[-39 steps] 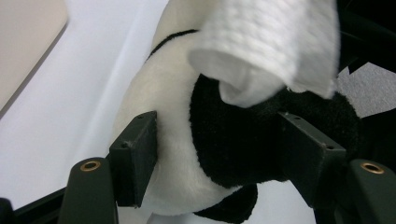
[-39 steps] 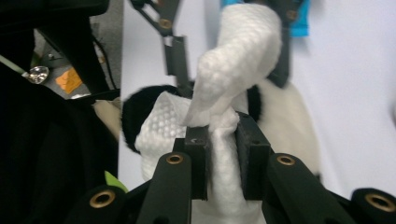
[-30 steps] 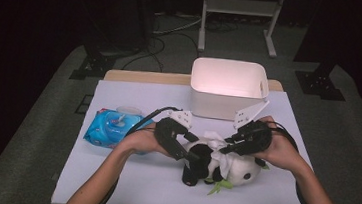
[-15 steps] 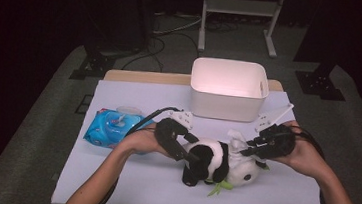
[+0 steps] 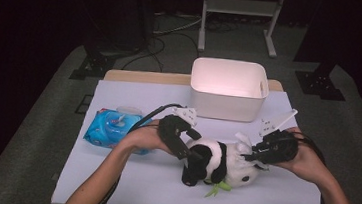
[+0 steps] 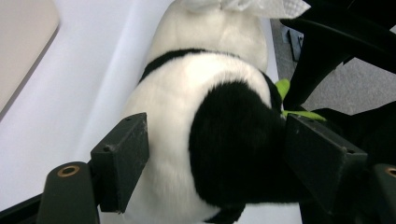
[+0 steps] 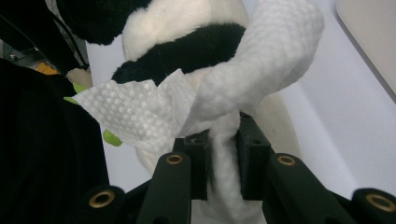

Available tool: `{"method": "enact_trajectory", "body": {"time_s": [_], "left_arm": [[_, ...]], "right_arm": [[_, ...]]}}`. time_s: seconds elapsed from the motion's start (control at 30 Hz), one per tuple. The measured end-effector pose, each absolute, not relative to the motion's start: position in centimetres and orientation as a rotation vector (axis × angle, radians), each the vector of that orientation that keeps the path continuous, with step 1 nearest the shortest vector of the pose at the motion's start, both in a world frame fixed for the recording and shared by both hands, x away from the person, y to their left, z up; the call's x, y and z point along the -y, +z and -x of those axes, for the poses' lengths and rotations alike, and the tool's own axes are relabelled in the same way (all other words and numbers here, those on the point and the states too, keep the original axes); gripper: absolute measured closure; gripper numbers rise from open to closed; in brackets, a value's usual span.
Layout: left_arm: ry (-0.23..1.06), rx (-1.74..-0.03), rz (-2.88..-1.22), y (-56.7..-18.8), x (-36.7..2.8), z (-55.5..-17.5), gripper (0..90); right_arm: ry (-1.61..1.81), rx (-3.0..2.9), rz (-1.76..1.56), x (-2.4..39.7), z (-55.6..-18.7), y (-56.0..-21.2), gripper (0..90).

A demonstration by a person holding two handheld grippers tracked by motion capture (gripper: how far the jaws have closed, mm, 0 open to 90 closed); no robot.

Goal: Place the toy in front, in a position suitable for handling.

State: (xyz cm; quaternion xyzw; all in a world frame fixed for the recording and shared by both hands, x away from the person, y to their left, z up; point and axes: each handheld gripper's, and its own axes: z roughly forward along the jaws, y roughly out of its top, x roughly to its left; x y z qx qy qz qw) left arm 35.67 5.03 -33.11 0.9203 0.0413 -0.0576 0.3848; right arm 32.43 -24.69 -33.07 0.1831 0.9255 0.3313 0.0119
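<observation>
While flanking panda (image 6: 205, 140), left gripper (image 6: 210, 163) seems loosened.

Left tool (image 5: 191, 156) jaws just opening wider; right tool (image 5: 253, 154) clamped.

Black hand-held gripper (image 5: 195, 156) w/ brass screws, grey plate, black cable.

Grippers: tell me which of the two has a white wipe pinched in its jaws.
The right gripper: its jaws are nearly shut on a twisted white wipe. The left gripper instead straddles the plush panda, jaws wide and just opened further.
</observation>
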Motion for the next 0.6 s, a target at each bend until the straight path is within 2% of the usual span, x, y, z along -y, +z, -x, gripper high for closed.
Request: {"method": "enact_trajectory", "body": {"time_s": [0.3,0.6], "left_arm": [[-0.144,-0.114,-2.436,-33.7,-1.9,-36.2,18.0],[-0.177,-0.136,-2.503,-35.1,-0.4,-37.1,10.7]], "right_arm": [[1.019,-2.883,-0.546,23.9,-32.2,-33.2,76.5],[1.054,-2.874,-0.546,23.6,-32.4,-33.5,76.7]]}}
